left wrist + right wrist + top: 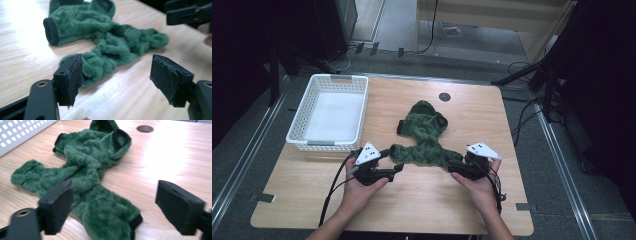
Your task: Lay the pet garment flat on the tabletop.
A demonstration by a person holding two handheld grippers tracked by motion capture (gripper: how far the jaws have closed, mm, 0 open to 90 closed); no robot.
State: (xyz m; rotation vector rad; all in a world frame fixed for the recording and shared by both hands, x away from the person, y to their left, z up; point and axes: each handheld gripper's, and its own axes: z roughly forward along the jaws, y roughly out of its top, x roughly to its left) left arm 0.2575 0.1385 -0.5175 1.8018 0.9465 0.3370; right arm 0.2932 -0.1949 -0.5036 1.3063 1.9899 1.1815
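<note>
A crumpled green fleece garment [424, 137] with black cuffs lies in the middle of the wooden table [512, 210]. My left gripper [400, 169] rests by its near left end, held in the person's hand, jaws pointing right. In the left gripper view the left gripper [116, 72] stands open, and the garment [112, 42] touches the left pad's side without being pinched. My right gripper [453, 168] sits at the near right end. In the right gripper view the right gripper [112, 200] is open, with the garment [92, 170] lying loose between the jaws.
A white perforated basket [327, 78] stands at the table's left, its wall [20, 132] also seen in the right gripper view. A round cable hole [444, 96] lies behind the garment. Cables trail from both grippers toward the near edge. Dark stands and floor cables surround the table.
</note>
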